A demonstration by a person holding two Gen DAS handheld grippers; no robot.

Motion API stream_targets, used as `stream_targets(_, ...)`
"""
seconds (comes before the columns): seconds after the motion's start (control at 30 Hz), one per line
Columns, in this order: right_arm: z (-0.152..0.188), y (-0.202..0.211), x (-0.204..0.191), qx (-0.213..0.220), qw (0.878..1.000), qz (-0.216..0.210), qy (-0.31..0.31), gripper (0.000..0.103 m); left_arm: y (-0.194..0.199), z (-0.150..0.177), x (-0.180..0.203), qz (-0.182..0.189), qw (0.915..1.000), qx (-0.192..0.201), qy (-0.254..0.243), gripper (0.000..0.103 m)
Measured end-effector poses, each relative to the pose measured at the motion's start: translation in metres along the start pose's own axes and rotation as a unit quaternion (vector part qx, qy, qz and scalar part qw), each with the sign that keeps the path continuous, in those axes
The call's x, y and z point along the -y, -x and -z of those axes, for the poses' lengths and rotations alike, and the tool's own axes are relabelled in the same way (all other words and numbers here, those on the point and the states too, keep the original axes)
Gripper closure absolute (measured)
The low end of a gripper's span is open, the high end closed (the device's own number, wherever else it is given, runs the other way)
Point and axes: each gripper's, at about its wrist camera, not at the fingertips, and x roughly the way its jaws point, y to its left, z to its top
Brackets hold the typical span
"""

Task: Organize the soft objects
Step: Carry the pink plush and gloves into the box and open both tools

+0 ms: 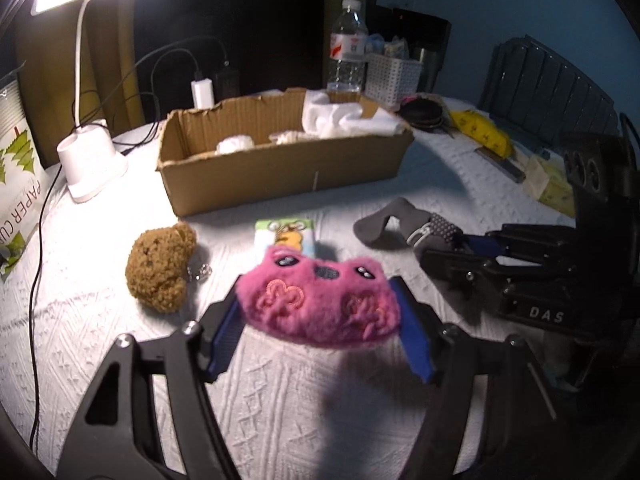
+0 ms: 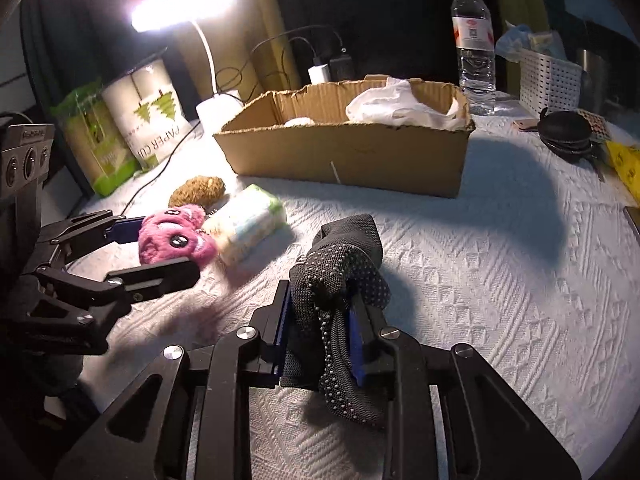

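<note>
Left gripper (image 1: 320, 312) clamped on a pink plush toy (image 1: 320, 304), blue pads pressing its two sides, toy lifted clear of the white textured cloth (image 1: 320, 420). Just beyond the fingertips, a small wrapped tissue pack (image 1: 286, 232) lying flat; off to the left of the fingers, a brown curly plush (image 1: 160, 268) with a bead chain beside it. Farther ahead, an open cardboard box (image 1: 280, 176) holding white soft items (image 1: 344, 118).

Right gripper (image 2: 320, 320) closed tight on a dark grey sock with grip dots (image 2: 340, 280), fabric bunched between the blue pads, one end draped back over the jaws, the other resting on the cloth ahead of the tips. To the left of these fingers, the pink toy in the other gripper, tissue pack just beside it. Straight ahead and well apart, the cardboard box; behind it a water bottle (image 2: 474, 48), a white slatted basket (image 2: 550, 80) to its right, a lit desk lamp (image 2: 184, 4) to the far left.
</note>
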Motion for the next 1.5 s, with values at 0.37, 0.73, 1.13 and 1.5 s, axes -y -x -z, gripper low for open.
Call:
stream_targets(0.37,-0.02,0.028,0.0,0.036,0.999,-0.001,0.0,0.076,0.018,-0.023,-0.012,-0.002,0.9994,0.032,0.011,0.034)
stream_targets(0.73,-0.056,0.034,-0.012,0.057,0.998,-0.002,0.024,0.076,0.023,-0.054,-0.029,0.0,0.9978,0.065,0.011,0.033)
stream_targets(1.13,-0.099,0.019,-0.025,0.064,0.996,-0.011,0.052,0.076,0.022,-0.085,-0.054,-0.004,0.9955,0.093,0.016,0.033)
stream_targets(1.5,-0.133,-0.007,-0.026,0.066,0.996,-0.017,0.065,0.076,0.002,-0.101,-0.073,-0.009,0.995,0.095,0.028,0.033)
